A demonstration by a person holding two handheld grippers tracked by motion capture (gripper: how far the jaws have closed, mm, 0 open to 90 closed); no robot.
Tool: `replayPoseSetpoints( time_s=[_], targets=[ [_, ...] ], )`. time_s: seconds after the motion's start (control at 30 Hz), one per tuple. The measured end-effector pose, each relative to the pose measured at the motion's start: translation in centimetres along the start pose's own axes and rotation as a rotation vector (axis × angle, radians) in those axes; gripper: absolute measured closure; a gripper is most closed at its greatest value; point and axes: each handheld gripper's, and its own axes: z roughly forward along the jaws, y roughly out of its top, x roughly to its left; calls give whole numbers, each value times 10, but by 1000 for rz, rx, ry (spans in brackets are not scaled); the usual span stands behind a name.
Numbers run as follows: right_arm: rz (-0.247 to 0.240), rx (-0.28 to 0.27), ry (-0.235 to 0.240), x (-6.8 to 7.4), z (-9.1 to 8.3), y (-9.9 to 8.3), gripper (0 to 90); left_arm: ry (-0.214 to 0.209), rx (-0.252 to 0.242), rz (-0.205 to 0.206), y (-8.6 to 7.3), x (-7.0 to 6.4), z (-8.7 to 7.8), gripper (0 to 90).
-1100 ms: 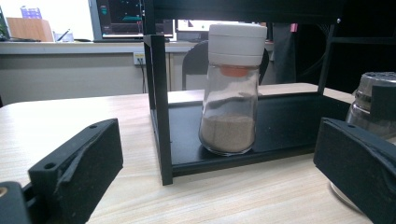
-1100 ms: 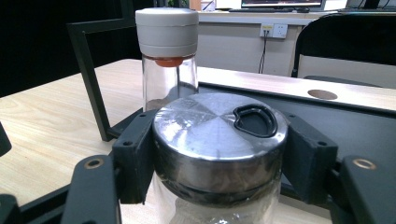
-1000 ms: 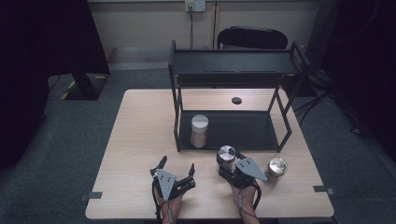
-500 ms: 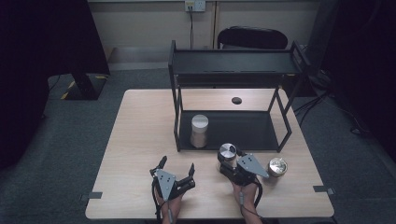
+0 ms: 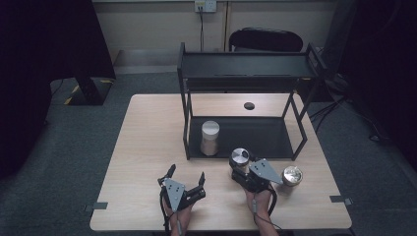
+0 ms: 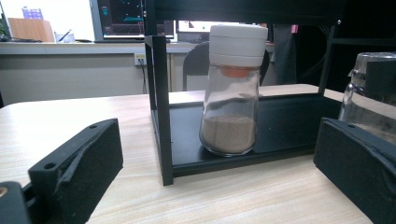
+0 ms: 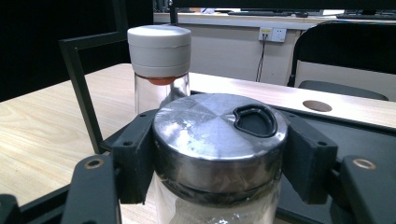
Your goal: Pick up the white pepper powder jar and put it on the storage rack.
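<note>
Right fingers (image 7: pixel 219 154) clenched on steel-lidded jar (image 7: pixel 219 128) at shelf's (image 5: pixel 236 152) front edge; left fingers (image 5: pixel 184 178) released, over bare tabletop (image 5: pixel 147 142).

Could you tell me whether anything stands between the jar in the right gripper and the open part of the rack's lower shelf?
Nothing visible does. The right gripper is shut on the metal-lidded jar at the front edge of the lower shelf. The white-capped jar stands at the shelf's left end, off to the side; the stretch behind the held jar lies bare.
</note>
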Motion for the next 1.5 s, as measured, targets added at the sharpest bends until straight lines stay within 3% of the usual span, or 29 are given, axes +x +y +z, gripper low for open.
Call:
replayPoseSetpoints(
  time_s=[1.5],
  targets=[
    [-4, -2, -5, -6, 22, 18, 348, 2, 1, -3, 0, 0, 0, 9]
  ],
)
